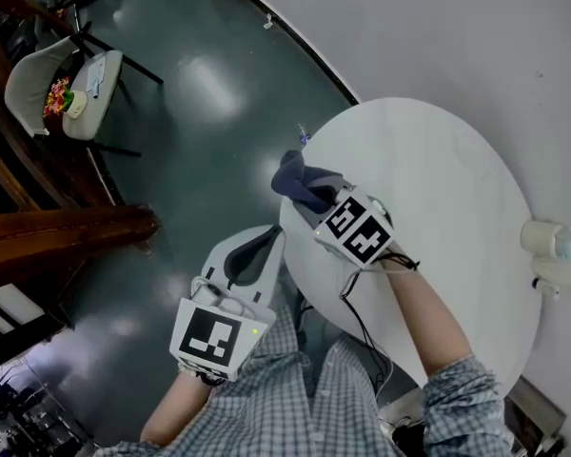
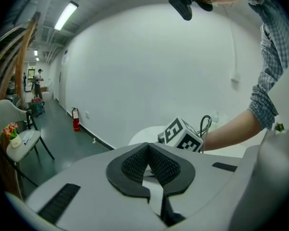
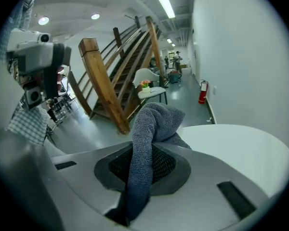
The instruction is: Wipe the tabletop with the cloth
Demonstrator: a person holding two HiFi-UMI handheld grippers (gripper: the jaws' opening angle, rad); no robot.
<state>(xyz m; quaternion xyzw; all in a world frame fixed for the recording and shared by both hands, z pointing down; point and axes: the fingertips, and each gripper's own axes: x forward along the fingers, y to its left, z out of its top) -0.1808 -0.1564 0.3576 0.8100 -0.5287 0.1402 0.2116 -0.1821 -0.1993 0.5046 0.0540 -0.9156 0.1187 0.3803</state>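
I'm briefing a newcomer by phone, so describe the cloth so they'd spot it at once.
Find the round white table by the wall. At its edge nearest the dark floor, the right gripper is shut on the cloth. It is a crumpled blue-grey knit, the only soft, dark thing there.

The cloth (image 3: 151, 129) is coarse grey knit, the tabletop (image 1: 447, 188) smooth matt white (the floor (image 1: 209, 84) glossy).
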